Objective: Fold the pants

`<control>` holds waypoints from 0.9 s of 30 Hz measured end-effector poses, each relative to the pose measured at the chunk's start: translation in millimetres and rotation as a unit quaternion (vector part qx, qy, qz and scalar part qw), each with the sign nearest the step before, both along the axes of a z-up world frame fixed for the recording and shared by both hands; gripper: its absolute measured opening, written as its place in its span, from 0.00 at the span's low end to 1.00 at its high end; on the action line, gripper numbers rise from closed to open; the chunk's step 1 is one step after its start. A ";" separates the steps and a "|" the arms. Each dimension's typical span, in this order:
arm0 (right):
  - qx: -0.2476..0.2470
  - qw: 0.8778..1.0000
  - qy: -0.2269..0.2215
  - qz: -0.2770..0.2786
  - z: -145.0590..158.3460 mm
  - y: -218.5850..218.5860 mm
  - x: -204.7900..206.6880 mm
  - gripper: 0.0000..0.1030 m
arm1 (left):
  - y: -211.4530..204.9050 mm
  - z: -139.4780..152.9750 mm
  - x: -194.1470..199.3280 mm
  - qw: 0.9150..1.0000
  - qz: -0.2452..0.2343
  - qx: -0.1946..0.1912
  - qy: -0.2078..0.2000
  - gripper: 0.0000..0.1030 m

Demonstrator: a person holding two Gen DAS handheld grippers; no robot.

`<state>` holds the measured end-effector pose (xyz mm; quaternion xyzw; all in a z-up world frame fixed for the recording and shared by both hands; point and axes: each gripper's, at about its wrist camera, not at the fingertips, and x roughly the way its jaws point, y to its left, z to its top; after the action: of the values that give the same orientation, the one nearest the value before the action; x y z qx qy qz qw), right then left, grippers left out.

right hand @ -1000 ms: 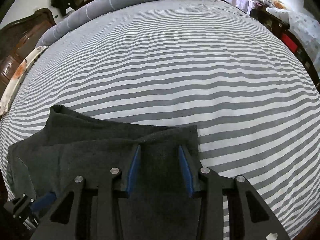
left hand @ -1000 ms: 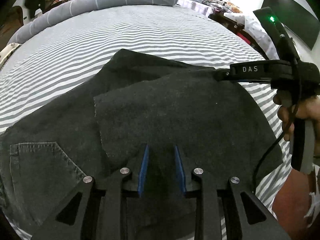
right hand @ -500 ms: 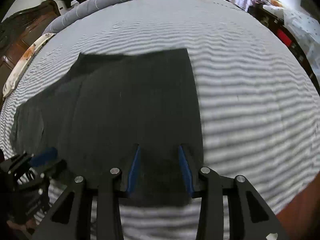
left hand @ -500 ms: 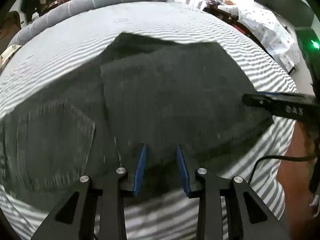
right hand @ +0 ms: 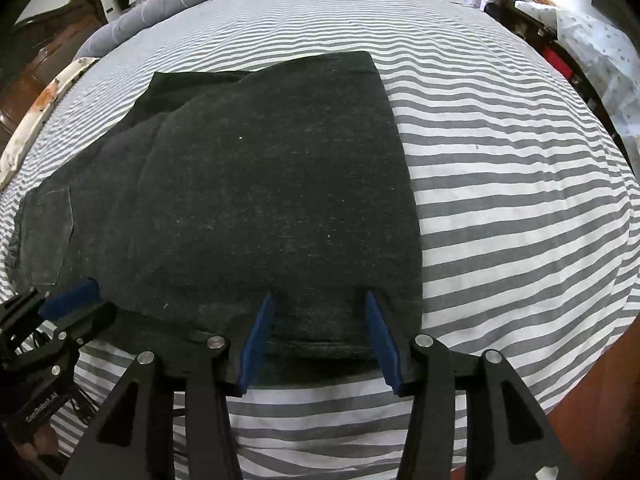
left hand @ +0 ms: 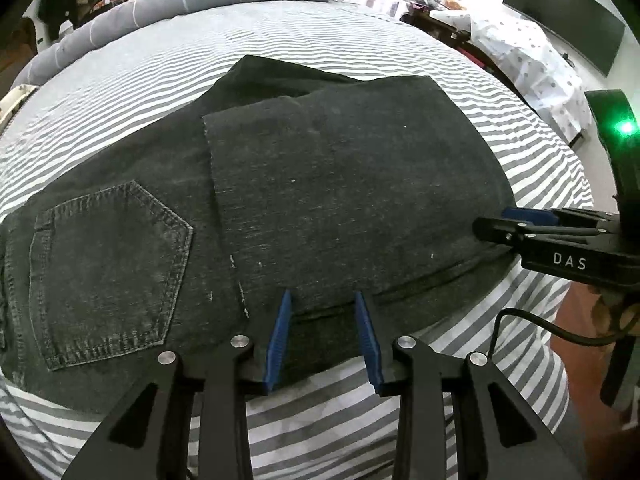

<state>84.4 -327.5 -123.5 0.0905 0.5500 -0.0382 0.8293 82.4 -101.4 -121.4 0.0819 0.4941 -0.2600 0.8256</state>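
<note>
Lying flat, folded dark denim pants (left hand: 340,184) on striped bedsheet (right hand: 500,152).

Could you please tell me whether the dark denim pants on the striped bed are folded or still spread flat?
Folded: on the dark denim pants, one layer's edge lies doubled over the back-pocket layer.

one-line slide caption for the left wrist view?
Open left tool at the near edge of dark pants folded on a striped bed; right tool at the fold's right edge.
</note>
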 end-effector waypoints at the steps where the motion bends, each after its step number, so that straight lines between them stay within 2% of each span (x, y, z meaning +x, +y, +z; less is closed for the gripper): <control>1: 0.001 1.000 0.001 -0.001 1.2 0.6 0.9 0.49 | 3.5 1.8 -0.9 1.000 0.002 0.000 0.001 0.34; 4: -0.003 1.000 0.002 -0.001 5.5 3.7 2.4 0.56 | 15.8 9.9 -3.4 1.000 0.014 -0.003 0.002 0.35; 7: -0.020 1.000 0.002 0.006 10.8 11.7 4.4 0.58 | 33.4 20.2 -5.5 0.999 0.030 -0.014 0.002 0.38; 11: -0.043 0.999 -0.003 0.019 19.6 26.2 8.3 0.61 | 73.9 38.3 -4.6 0.997 0.072 -0.032 -0.005 0.44; 14: -0.053 0.998 -0.011 0.030 28.4 39.4 5.9 0.64 | 111.8 48.9 -1.8 0.992 0.117 -0.052 -0.004 0.46; 21: -0.050 0.997 -0.033 0.051 52.1 68.7 -2.4 0.73 | 197.1 64.8 3.4 0.972 0.214 -0.098 0.003 0.50; 27: -0.032 0.996 -0.049 0.060 67.8 97.7 -8.9 0.80 | 254.4 54.5 1.2 0.949 0.287 -0.126 0.038 0.54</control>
<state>75.5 -229.8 -55.7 0.0321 0.5120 -0.0013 0.8584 83.5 153.0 -66.9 -0.1780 0.4912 -0.0752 0.8494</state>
